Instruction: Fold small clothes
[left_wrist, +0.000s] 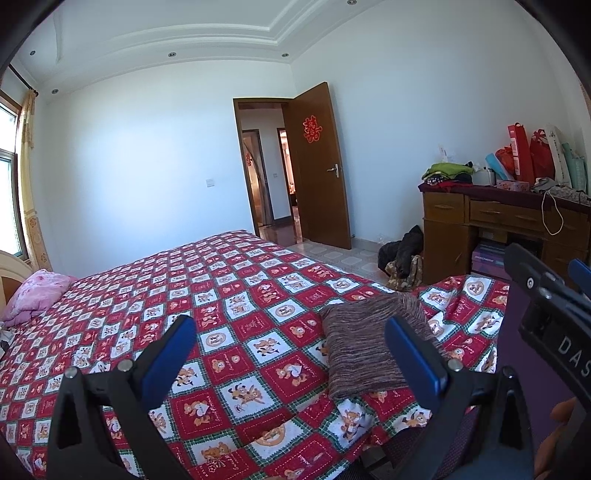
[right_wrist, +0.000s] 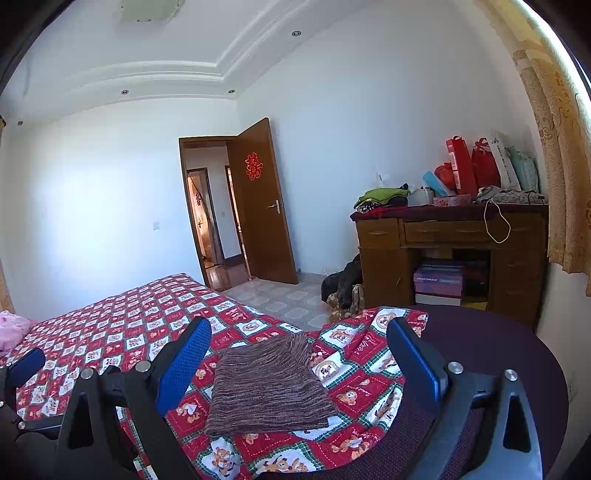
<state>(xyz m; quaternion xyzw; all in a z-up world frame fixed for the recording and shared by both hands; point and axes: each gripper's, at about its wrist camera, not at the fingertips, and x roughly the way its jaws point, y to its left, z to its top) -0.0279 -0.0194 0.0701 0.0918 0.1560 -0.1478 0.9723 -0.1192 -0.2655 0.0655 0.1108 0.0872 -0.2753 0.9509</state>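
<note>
A small brown striped knit garment (left_wrist: 364, 345) lies folded flat near the corner of the bed, on the red checked bear-print bedspread (left_wrist: 229, 295). My left gripper (left_wrist: 291, 356) hangs open above the spread, its right finger overlapping the garment's right edge in view, nothing held. In the right wrist view the same garment (right_wrist: 267, 387) sits between the open blue-padded fingers of my right gripper (right_wrist: 299, 360), which holds nothing. The right gripper's body (left_wrist: 546, 306) shows at the right edge of the left wrist view.
A dark round surface (right_wrist: 491, 354) sits at the bed's corner, partly under the spread. A wooden desk (right_wrist: 443, 251) piled with clothes and red bags stands by the wall. Dark clothes (right_wrist: 343, 284) lie on the floor. A pink pillow (left_wrist: 37, 291) is at the bed's head. The door (left_wrist: 317, 166) stands ajar.
</note>
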